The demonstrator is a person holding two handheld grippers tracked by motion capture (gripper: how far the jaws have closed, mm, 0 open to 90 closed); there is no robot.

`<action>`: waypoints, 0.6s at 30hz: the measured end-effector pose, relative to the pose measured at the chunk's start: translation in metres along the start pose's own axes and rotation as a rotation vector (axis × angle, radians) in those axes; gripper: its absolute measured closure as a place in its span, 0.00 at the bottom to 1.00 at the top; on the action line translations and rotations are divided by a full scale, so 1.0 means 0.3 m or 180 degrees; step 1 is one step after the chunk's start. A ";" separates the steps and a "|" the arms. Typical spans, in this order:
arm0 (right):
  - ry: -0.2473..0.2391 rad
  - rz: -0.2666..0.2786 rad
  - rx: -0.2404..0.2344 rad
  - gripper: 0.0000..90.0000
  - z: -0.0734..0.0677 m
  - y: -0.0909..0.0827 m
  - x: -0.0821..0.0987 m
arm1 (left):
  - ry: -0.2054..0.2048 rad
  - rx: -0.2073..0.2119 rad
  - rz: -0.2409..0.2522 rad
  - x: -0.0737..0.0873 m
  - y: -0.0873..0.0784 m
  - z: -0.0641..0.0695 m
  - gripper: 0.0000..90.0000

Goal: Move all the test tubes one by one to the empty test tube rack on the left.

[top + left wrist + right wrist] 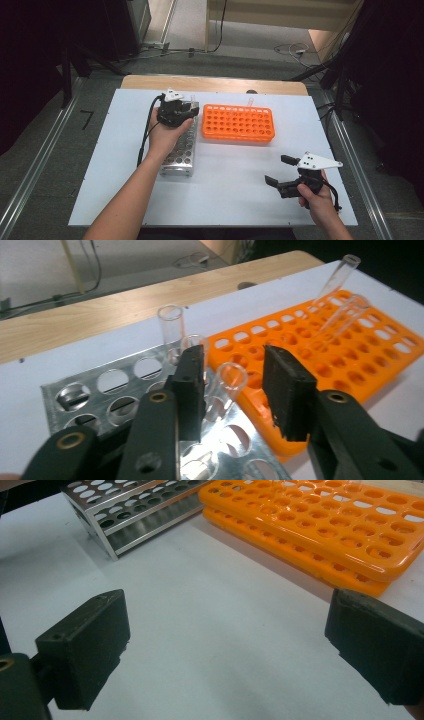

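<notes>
beside the orange rack point(320, 347), the left tool point(232, 390) stands narrowly parted around a tube point(227, 385) in the metal rack point(95, 390).

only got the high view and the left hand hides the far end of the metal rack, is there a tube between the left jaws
observer: yes, a clear tube stands in the metal rack between the open jaws of the left gripper, close to one jaw and apart from the other.
operator: any more tubes in that rack
observer: two. An upright tube stands just beyond the jaws, and a third tube is partly hidden by a jaw.
operator: and the orange rack
observer: the orange rack holds what look like two leaning tubes near its far edge.
</notes>
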State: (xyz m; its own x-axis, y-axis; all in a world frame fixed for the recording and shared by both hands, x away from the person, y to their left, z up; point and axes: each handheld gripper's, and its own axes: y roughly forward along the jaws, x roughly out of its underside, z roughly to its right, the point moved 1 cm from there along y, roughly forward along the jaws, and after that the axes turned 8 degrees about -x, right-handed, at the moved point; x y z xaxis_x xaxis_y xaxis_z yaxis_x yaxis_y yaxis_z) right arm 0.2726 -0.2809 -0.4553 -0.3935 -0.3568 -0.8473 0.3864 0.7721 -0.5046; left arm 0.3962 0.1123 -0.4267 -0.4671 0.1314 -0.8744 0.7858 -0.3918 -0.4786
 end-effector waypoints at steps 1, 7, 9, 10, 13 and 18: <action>-0.0001 0.0002 0.0000 0.03 0.000 0.001 -0.001 | -0.0008 0.0034 0.0018 0.000 -0.005 0.002 0.61; 0.0033 0.0027 0.0019 0.03 0.007 0.006 -0.008 | -0.0071 0.0202 0.0159 0.007 -0.057 0.020 0.39; 0.0049 0.0050 0.0017 0.03 0.011 0.008 -0.015 | -0.0064 0.0223 0.0190 0.012 -0.080 0.026 0.32; 0.0063 0.0054 0.0026 0.03 0.012 0.009 -0.019 | -0.0075 0.0262 0.0205 0.016 -0.091 0.029 0.29; 0.0064 0.0053 0.0049 0.03 0.020 0.023 -0.037 | -0.0061 0.0322 0.0212 0.026 -0.125 0.046 0.19; 0.0034 0.0052 0.0071 0.03 0.033 0.052 -0.081 | -0.0031 0.0453 0.0308 0.048 -0.187 0.076 0.12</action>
State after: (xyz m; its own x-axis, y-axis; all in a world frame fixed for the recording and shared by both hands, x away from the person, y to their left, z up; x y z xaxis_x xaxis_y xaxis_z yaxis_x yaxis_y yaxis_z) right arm 0.2964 -0.2654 -0.4444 -0.3959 -0.3385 -0.8537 0.4113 0.7658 -0.4944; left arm 0.3361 0.1154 -0.4108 -0.3965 0.0784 -0.9147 0.7622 -0.5272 -0.3756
